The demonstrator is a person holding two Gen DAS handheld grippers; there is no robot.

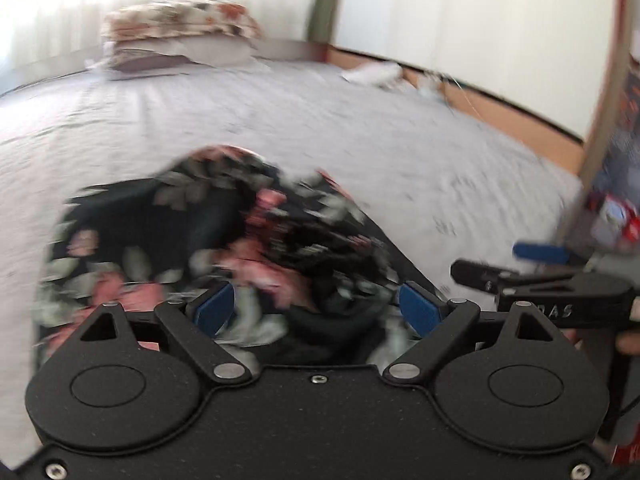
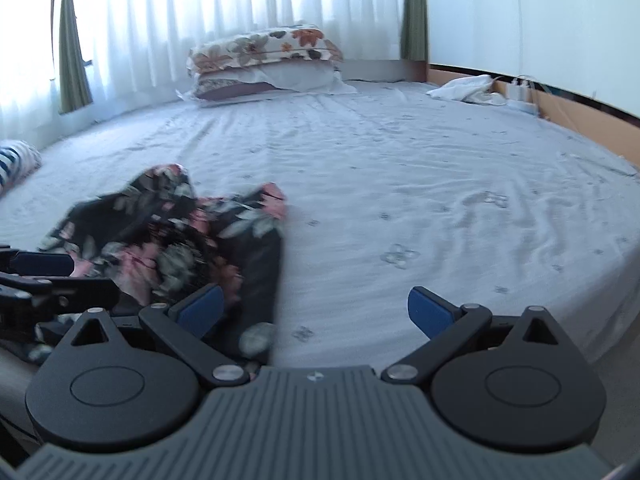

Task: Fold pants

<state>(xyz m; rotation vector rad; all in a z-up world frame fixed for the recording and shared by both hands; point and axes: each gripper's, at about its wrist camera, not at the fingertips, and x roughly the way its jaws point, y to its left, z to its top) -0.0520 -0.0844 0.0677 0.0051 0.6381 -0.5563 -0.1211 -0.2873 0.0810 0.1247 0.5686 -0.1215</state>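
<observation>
Left gripper (image 1: 316,312): jaws spread wide, blue pads apart, gripping nothing, black floral cloth showing in the gap between them. Right gripper (image 2: 316,314): jaws likewise wide apart and empty, pale sheet between the pads, the left pad at the edge of the cloth; touching or not, cannot tell.

Pants (image 1: 208,248): black fabric with pink blossoms and grey-green leaves, bunched in a rumpled, blurred heap on the bed (image 2: 400,184), not flat. In the left wrist view, heap from 9 to 12 o'clock of the jaws; in the right wrist view, at 10 o'clock, one dark panel running down toward the left pad.

Farther out at 12 o'clock, stacked pillows (image 2: 266,60), the top one flower-printed, before white curtains (image 2: 180,20). At 1 o'clock, a white crumpled cloth (image 2: 464,88) near the wooden bed frame (image 2: 580,120). At 9 o'clock, a striped item (image 2: 14,160) at the bed's edge.
</observation>
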